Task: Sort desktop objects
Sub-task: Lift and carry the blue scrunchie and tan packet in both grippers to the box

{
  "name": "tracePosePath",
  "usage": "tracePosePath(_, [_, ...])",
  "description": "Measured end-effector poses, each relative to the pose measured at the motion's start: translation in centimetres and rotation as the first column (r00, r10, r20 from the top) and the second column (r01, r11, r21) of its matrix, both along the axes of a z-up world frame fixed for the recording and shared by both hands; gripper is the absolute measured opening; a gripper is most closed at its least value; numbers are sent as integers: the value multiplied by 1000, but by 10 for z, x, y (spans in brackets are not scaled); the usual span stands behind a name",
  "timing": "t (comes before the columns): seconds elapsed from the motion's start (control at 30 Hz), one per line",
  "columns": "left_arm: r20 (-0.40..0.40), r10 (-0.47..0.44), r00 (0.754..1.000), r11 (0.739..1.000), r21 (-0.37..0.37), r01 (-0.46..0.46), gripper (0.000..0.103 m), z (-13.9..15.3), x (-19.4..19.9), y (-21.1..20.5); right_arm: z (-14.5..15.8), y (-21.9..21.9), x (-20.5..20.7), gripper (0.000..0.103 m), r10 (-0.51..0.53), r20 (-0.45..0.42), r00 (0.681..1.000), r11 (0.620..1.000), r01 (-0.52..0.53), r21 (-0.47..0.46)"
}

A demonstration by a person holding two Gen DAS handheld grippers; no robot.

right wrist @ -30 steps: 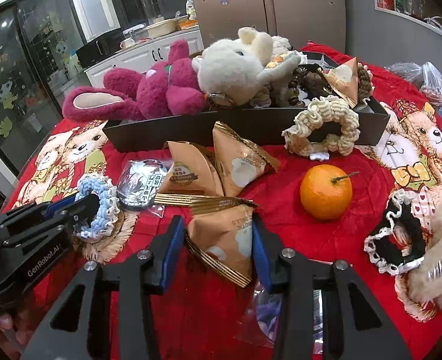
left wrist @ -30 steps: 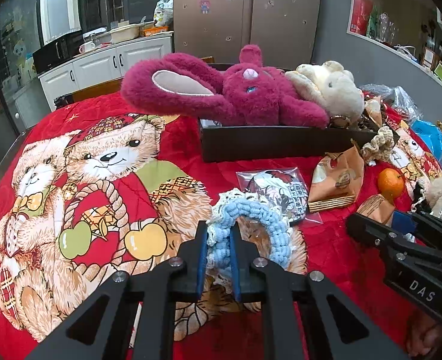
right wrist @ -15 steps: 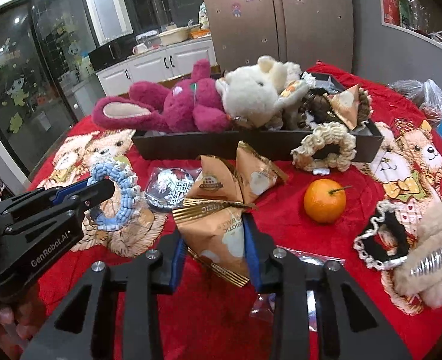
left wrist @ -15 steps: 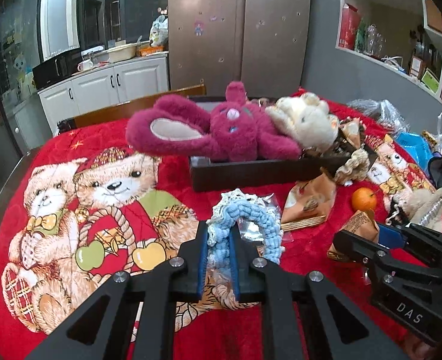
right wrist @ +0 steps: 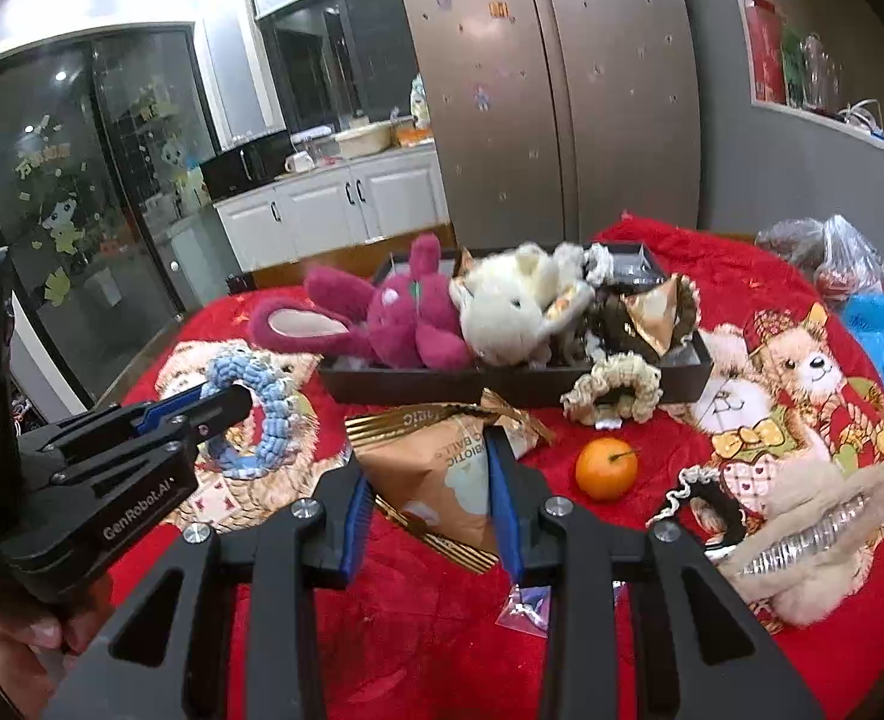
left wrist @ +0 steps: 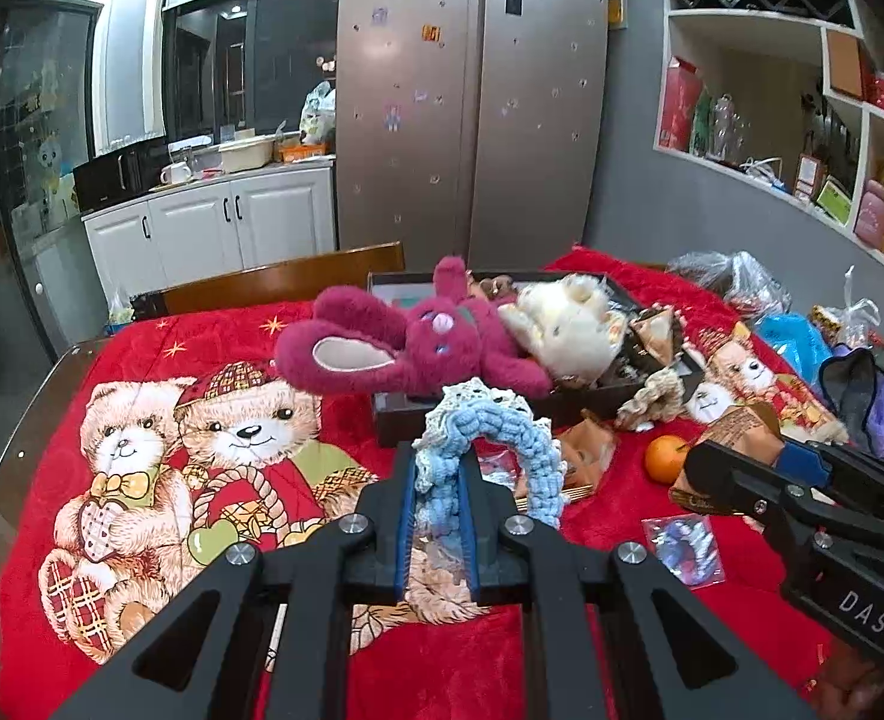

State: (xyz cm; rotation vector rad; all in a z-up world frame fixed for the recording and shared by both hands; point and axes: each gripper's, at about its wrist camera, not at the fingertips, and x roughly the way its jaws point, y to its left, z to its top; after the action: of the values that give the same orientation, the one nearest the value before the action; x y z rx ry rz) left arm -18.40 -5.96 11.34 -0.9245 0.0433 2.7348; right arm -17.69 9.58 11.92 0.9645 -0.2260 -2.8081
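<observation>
A blue scrunchie [left wrist: 490, 450] is pinched in the left gripper [left wrist: 437, 504] and a snack bag [right wrist: 435, 474] in the right gripper [right wrist: 432, 504], both lifted near the tray [right wrist: 502, 381], so grips should probably be kept firm until they're over it.

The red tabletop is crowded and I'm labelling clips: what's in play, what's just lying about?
In play:
left tongs gripping blue scrunchie
right tongs gripping snack packet
dark tray

Lying about:
orange
cream scrunchie
black scrunchie
</observation>
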Motion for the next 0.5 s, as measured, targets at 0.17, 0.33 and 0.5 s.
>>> tracePosePath(0.17, [-26,11,1000,1000,-1,-11,13,12,10,2,16,-4,11,35,14,-35,999,1000,-14,-18])
tracePosePath(0.33, [-23,27,999,999,22,-26,13,17,11,0,27,-8,14,35,31,-51,998,999,-32,-26])
tracePosePath(0.5, [-31,36,999,999,30,-35,13,24,6,1,32,-7,10,35,36,-47,998,999,-37,-23])
